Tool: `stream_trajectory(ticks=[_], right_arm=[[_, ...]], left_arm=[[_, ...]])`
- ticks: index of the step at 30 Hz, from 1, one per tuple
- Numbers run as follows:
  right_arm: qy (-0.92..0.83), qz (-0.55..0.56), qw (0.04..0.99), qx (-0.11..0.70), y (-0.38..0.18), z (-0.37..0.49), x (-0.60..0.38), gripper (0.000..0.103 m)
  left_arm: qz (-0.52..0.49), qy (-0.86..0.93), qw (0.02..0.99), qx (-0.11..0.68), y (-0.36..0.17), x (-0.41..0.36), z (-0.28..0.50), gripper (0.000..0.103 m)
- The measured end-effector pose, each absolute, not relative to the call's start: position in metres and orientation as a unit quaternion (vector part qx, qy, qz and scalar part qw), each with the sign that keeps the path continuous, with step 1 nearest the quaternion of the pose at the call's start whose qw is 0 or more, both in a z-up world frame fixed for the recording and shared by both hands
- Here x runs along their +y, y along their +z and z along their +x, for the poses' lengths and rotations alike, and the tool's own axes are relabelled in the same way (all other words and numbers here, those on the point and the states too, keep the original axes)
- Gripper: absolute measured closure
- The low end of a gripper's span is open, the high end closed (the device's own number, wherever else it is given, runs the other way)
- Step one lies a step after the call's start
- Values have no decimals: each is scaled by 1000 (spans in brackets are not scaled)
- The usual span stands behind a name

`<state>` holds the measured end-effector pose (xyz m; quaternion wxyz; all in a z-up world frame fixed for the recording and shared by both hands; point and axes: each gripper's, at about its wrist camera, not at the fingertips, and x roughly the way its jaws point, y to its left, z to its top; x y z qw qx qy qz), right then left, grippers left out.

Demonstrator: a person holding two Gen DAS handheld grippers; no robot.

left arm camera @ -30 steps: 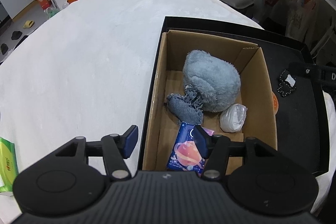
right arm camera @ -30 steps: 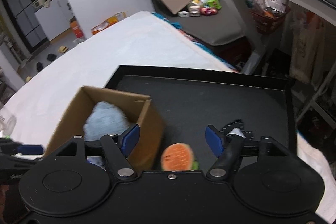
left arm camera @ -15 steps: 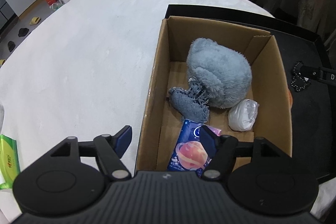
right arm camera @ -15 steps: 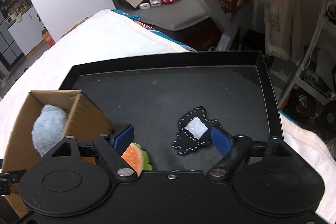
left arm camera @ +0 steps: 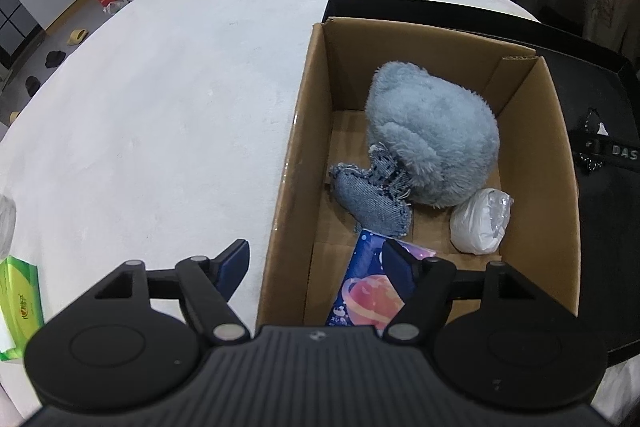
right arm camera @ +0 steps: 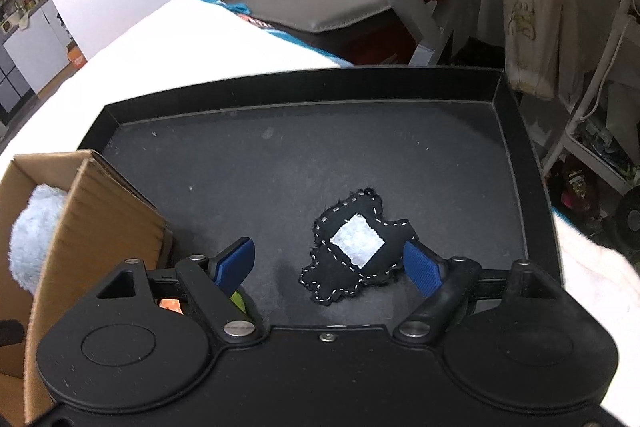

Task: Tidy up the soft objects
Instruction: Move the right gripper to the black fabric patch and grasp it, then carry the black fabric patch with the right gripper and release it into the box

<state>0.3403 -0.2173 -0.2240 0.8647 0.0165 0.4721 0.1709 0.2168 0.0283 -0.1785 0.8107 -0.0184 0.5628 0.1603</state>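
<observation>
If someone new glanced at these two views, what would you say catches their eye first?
Probably the fluffy blue plush filling the far half of the cardboard box, with a denim heart lying against its near side. In the right wrist view, the black stitched patch toy lies alone on the black tray, between the right gripper's open jaws.

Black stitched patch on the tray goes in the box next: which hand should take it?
Right. The right gripper is open with the black patch between its fingers; the left gripper straddles the box wall.
</observation>
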Motion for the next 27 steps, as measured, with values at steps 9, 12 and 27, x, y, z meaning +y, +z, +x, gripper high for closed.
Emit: stream_trajectory(ticks=[9,12,27], right_arm=[[169,4,864,474,-227,340,-217,63],[169,21,860,480,-227,341,-222,67],[172,83,868,458,-186,310,-240,67]], left_arm=[[-27,166,811,561,-178,33,215,31],[-30,166,811,560,-176,35,213,31],[-51,162,822,544,-161,37,199,31]])
